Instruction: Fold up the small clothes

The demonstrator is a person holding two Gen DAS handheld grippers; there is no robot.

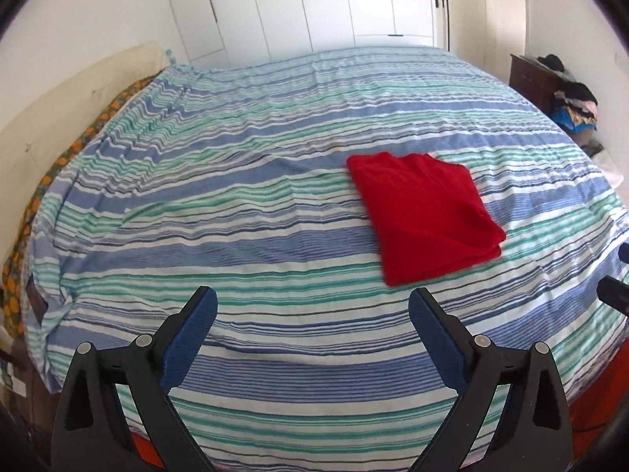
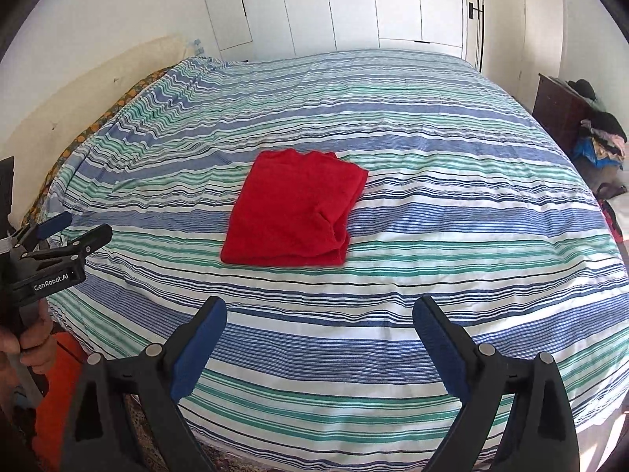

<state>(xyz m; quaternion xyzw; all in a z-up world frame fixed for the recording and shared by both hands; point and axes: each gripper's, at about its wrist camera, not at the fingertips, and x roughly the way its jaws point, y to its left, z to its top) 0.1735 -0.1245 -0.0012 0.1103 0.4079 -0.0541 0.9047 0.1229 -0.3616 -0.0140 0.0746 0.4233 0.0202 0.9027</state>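
1. My left gripper [image 1: 312, 301] hangs above the striped bedspread [image 1: 236, 212] with its blue pads spread wide and nothing between them.
2. My right gripper [image 2: 319, 310] is spread just as wide over the same bedspread, also empty.
3. The folded red garment [image 2: 293, 208] lies flat on the bed, ahead of both tools and apart from them: ahead and to the right of my left fingers, ahead and slightly left of my right ones.
4. From the right wrist view, my left tool shows at the far left edge, gripped by my hand [image 2: 35, 348].
5. White wardrobe doors [image 2: 354, 4] stand beyond the bed; a pile of clothes [image 2: 601, 137] sits far right.
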